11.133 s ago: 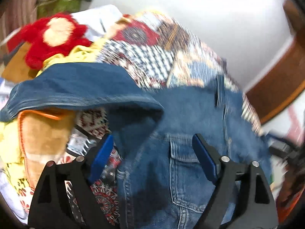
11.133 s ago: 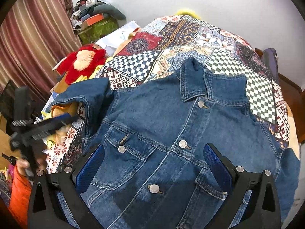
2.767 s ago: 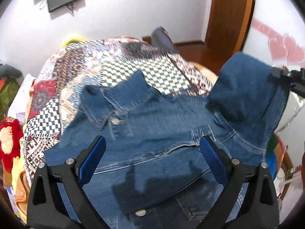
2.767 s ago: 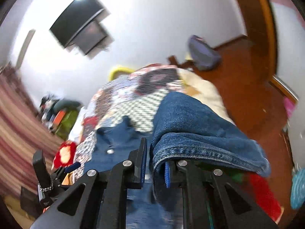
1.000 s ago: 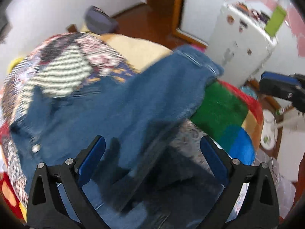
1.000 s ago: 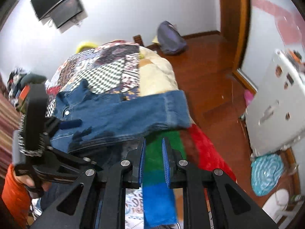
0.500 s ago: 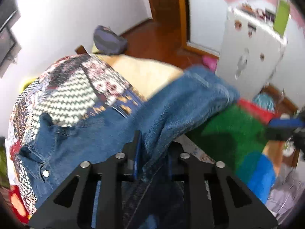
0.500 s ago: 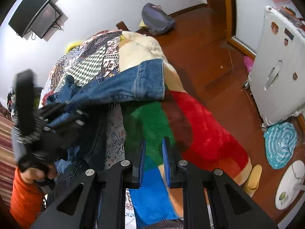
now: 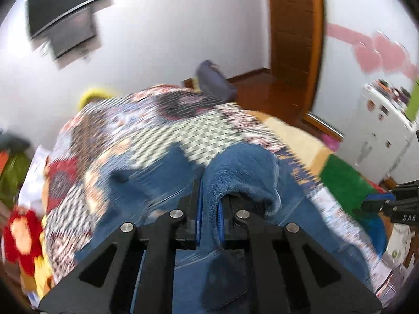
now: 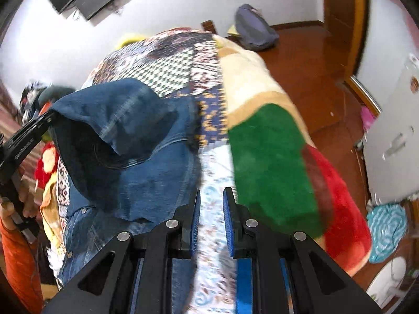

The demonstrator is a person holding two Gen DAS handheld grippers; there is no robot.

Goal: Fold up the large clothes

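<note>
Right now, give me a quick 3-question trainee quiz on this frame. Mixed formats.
1. True or false: the left gripper is shut on the jacket.
2. The right gripper is: A) clamped on denim B) nearly closed, holding nothing C) gripping the green blanket.
3. Fill in: the lifted sleeve hangs over the jacket's ____ , not off the bed.

Key: 1 true. 2 B: only printed fabric shows through the narrow gap between its pads. 3 body.
</note>
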